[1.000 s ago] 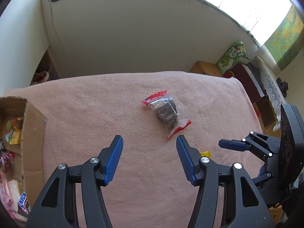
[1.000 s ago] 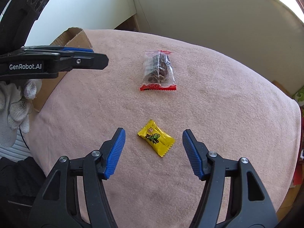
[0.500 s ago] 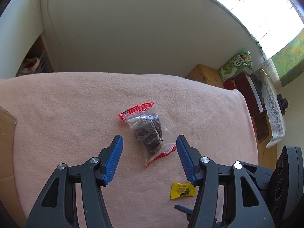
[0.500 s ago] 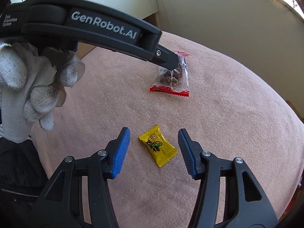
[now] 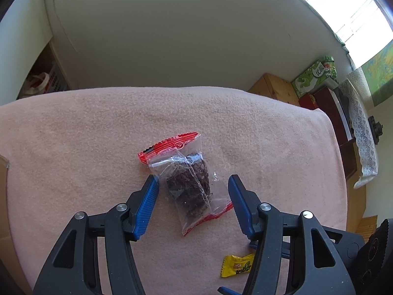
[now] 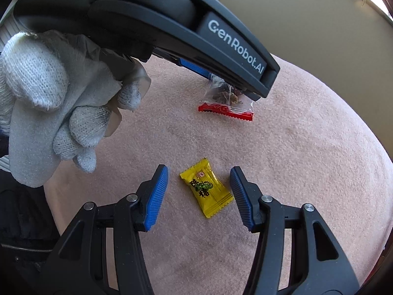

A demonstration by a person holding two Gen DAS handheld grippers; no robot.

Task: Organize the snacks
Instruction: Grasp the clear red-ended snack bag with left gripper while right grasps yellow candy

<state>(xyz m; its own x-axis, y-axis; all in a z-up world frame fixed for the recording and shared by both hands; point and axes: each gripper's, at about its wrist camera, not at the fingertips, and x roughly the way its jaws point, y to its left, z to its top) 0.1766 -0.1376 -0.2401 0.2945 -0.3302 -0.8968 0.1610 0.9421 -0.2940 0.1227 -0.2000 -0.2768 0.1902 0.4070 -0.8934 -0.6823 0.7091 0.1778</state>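
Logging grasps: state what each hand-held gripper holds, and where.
Nothing. Left hand-held gripper straddles the clear packet; right straddles the yellow candy.

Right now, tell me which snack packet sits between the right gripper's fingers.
The small yellow candy packet, lying flat on the pink blanket between the open right gripper. The clear packet with red ends, holding dark dried fruit, sits inside the open left gripper instead.

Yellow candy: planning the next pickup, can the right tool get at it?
Probably yes: the yellow candy lies on the pink cloth between the open right tool, nothing covering it.
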